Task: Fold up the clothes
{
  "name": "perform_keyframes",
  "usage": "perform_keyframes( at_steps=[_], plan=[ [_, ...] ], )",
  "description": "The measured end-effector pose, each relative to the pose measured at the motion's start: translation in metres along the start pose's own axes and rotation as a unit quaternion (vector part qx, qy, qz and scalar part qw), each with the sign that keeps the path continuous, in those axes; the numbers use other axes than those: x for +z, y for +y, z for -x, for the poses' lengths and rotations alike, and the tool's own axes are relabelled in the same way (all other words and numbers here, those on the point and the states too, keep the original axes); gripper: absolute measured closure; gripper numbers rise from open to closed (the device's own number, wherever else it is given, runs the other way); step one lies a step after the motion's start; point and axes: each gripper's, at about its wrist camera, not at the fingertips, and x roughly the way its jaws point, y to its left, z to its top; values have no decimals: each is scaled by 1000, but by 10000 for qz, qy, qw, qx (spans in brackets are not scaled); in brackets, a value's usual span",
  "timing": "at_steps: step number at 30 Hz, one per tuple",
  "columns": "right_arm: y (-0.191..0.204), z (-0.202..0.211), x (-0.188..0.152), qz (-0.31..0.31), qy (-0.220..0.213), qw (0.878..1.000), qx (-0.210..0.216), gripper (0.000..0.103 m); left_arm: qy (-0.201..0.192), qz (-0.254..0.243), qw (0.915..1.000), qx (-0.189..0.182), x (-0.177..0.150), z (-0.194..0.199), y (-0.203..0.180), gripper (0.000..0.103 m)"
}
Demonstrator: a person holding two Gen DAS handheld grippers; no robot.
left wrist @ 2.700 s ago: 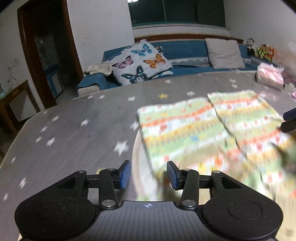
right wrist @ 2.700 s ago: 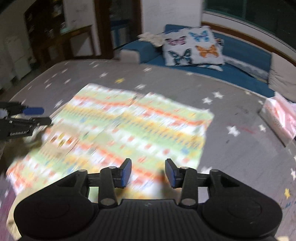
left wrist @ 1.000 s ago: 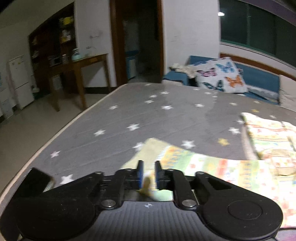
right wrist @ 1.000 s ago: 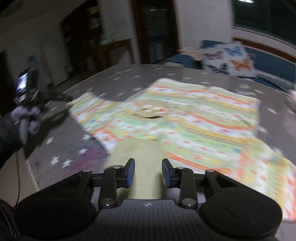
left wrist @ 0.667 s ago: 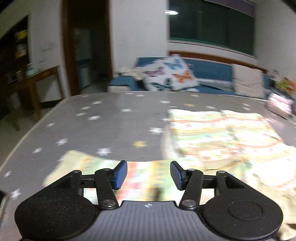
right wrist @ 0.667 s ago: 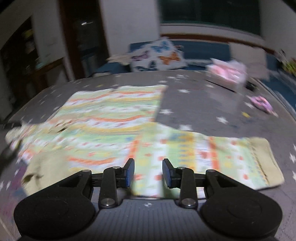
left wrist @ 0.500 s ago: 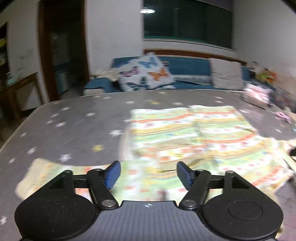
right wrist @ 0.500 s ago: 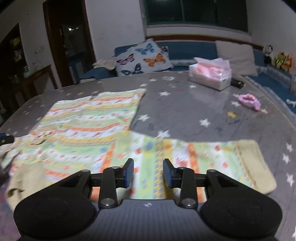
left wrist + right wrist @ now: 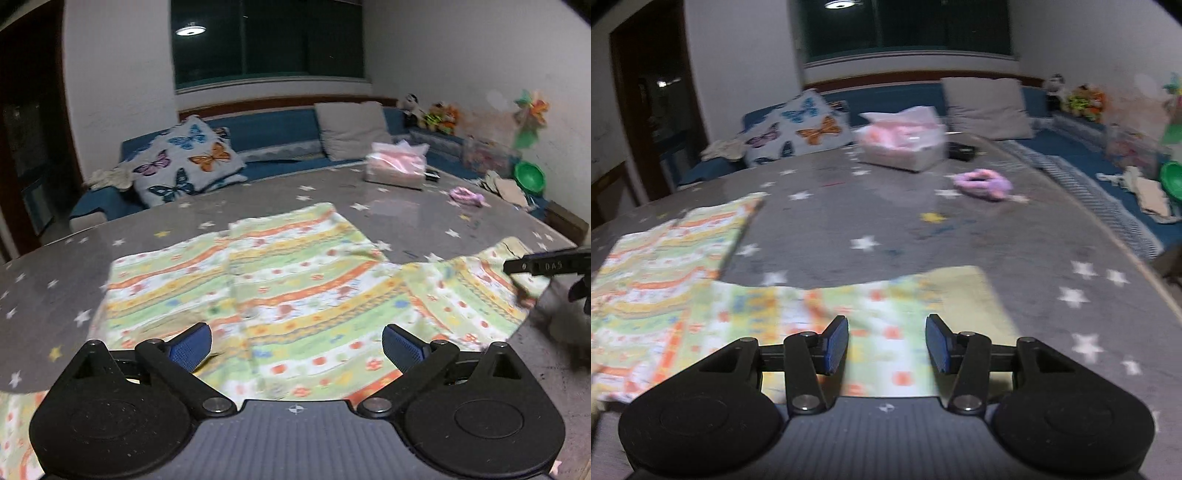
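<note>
The striped garment [image 9: 295, 291] lies spread on the grey star-patterned surface [image 9: 424, 221], its bands of orange, yellow and green running across it. Its body lies flat in the middle, and one long part stretches out sideways from the body toward the surface's right edge, ending in a plain yellowish cuff [image 9: 964, 291]. In the left wrist view the garment's long axis runs left to right across the picture; a fold line splits the body down its middle.

The left gripper [image 9: 295, 345] points downward over the garment's near edge. Its jaws are opening and stand spread wide, the blue pads well apart with cloth showing below the gap but not pinched. The right gripper [image 9: 886, 347] points down at the outstretched part, close to the cuff. Its jaws are opening too, spread part-way, with cloth beneath them and neither pad pressing on it. From the left wrist view the right gripper's dark finger [image 9: 546, 264] shows at the garment's far right end, over the cuff.

A second ago the left gripper was pinched nearly closed on an edge of the garment, facing the doorway side of the room; now it faces the blue sofa [image 9: 273, 129] beyond the garment. The right gripper's jaws were narrower then.

Beyond the garment, a pink tissue pack [image 9: 905, 144] and a purple hair tie [image 9: 982, 184] sit on the surface.
</note>
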Motion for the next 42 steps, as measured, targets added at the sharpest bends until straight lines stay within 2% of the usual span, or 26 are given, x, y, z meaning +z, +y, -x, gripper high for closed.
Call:
perform_keyframes(
  at_steps=[3, 5, 13, 20, 22, 24, 25, 26, 35, 42],
  plan=[
    [-13, 6, -1, -69, -40, 10000, -16, 55, 83, -133, 9998, -95, 1, -11, -14, 2],
    [-16, 11, -1, -103, -99, 9998, -105, 51, 116, -219, 9996, -152, 1, -16, -22, 2],
    [-32, 18, -10, -236, -151, 9987, -419, 51, 248, -542, 9980, -232, -5, -29, -45, 2],
    [-30, 17, -18, -68, -170, 9981, -581, 52, 360, -639, 9970, -238, -10, -36, -51, 2],
    [-28, 18, -20, -21, -174, 9982, -566, 55, 376, -655, 9969, -234, -10, -37, -52, 2],
    [-28, 20, -19, -94, -145, 9988, -454, 77, 372, -667, 9968, -234, -10, -37, -53, 2],
    [-28, 21, -18, -147, -133, 9990, -402, 81, 369, -673, 9968, -234, -10, -37, -53, 2],
    [-29, 22, -17, -200, -121, 9991, -351, 91, 357, -678, 9968, -233, -9, -36, -53, 2],
    [-29, 38, 15, -211, -582, 9978, -241, 94, 232, -811, 9961, -254, 2, -37, -61, 2],
    [-25, 33, 17, -123, -377, 9989, -256, 94, 334, -1003, 9941, -260, -9, -49, -73, 2]
  ],
)
